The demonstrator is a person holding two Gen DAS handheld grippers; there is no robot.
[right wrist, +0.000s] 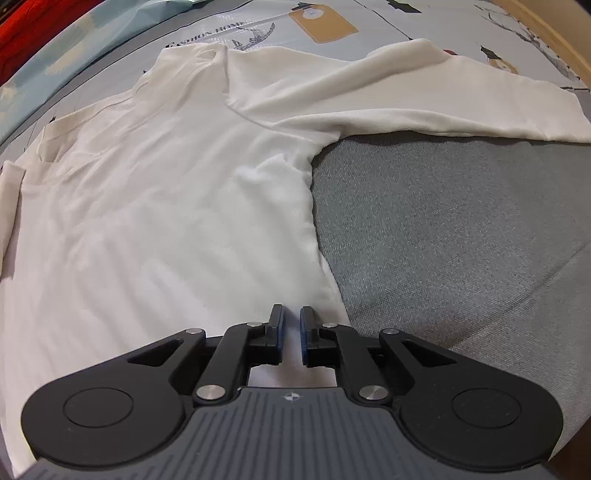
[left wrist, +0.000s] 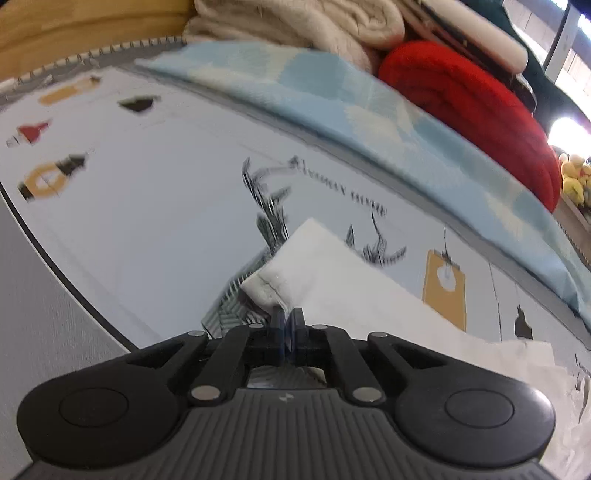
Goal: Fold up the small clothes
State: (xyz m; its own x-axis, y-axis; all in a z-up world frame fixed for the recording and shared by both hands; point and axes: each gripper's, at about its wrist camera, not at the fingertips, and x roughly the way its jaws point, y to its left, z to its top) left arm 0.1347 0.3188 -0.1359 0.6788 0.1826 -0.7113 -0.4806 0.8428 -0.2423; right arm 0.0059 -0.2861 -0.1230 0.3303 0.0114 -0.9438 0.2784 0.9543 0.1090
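A white long-sleeved shirt (right wrist: 166, 184) lies flat, front side down toward me, one sleeve (right wrist: 406, 92) stretched out to the right. My right gripper (right wrist: 291, 314) hovers at the shirt's lower right edge, its jaws a narrow gap apart with white cloth showing beneath and nothing pinched. In the left wrist view the other sleeve's cuff (left wrist: 273, 284) runs into my left gripper (left wrist: 290, 315), whose jaws are shut on the cloth just behind the cuff seam.
The shirt rests on a pale printed sheet (left wrist: 147, 203) and a grey cover (right wrist: 443, 221). Behind it lie a folded blue checked blanket (left wrist: 351, 110), a red knit (left wrist: 480, 110) and cream blankets (left wrist: 295, 22). A wooden board (left wrist: 74, 26) rises at the back.
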